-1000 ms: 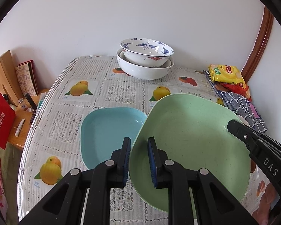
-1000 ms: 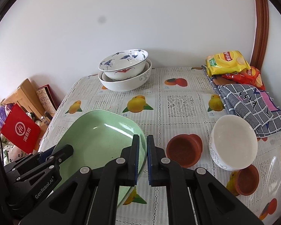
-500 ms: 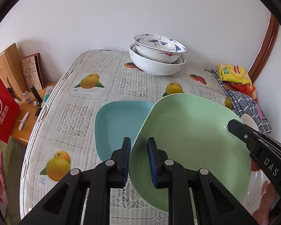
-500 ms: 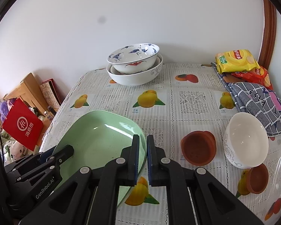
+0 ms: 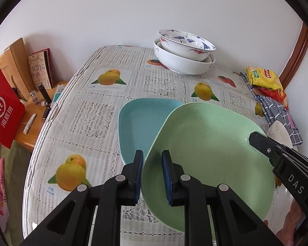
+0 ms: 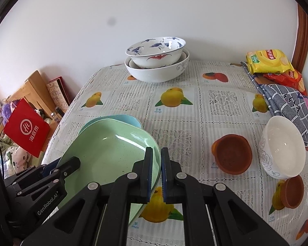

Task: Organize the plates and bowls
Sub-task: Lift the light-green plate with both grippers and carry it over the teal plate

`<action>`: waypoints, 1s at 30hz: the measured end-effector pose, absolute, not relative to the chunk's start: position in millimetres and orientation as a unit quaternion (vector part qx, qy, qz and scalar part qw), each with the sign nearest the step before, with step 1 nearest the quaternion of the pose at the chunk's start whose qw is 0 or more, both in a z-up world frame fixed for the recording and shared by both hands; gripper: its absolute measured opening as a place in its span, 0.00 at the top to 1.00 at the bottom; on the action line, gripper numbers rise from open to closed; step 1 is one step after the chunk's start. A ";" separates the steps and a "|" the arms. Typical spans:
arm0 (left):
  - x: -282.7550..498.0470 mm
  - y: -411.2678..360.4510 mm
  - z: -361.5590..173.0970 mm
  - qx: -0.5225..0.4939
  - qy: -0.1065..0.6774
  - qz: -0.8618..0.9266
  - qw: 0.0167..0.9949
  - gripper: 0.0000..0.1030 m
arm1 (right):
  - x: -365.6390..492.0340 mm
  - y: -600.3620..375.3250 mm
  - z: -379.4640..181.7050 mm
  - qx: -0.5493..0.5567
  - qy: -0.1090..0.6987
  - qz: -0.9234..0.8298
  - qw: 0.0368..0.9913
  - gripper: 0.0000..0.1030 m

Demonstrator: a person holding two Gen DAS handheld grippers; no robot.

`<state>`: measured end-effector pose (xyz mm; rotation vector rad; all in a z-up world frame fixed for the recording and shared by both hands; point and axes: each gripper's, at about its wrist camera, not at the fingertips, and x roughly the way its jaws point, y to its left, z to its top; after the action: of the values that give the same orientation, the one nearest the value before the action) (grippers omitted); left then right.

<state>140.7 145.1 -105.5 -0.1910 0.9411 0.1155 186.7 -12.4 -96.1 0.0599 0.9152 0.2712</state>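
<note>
I have the table [image 5: 96, 110] under both cameras, its fruit-print cloth taking up most of each view. The biggest thing I carry is the green plate [image 5: 205, 143], held between both tools: my left gripper [image 5: 153, 174] pinches its near-left rim, and my right gripper [image 6: 156, 174] is clamped on the opposite edge, pads pressed tight on the thin rim. I judge the two-sided hold is there because the plate is wide and shallow, and a single pinch would let it tip. It hangs tilted over the blue plate [image 5: 141, 123], which lies flat on the cloth just beyond my left tool and is partly covered by the green one; stacking the pair looks like the step in hand.

At the far side two patterned bowls [image 6: 157, 61] sit nested near the wall, well clear of my path. To the right stand a white bowl [image 6: 283, 147], a brown cup [image 6: 232, 153] and a smaller brown dish [image 6: 292, 190], near but not touching the plate. A checked cloth [image 6: 287, 100] and snack bags [image 6: 267, 61] lie far right. Nothing blocks the lowering.
</note>
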 end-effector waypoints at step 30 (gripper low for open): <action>167.5 180.6 -130.5 -0.108 0.481 0.101 0.864 0.83 | 229.7 26.1 -127.9 0.024 0.481 0.177 0.858 0.91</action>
<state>167.5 180.6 -130.5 -0.2266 1.0078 0.2111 229.7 26.1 -127.9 0.0494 1.0113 0.3723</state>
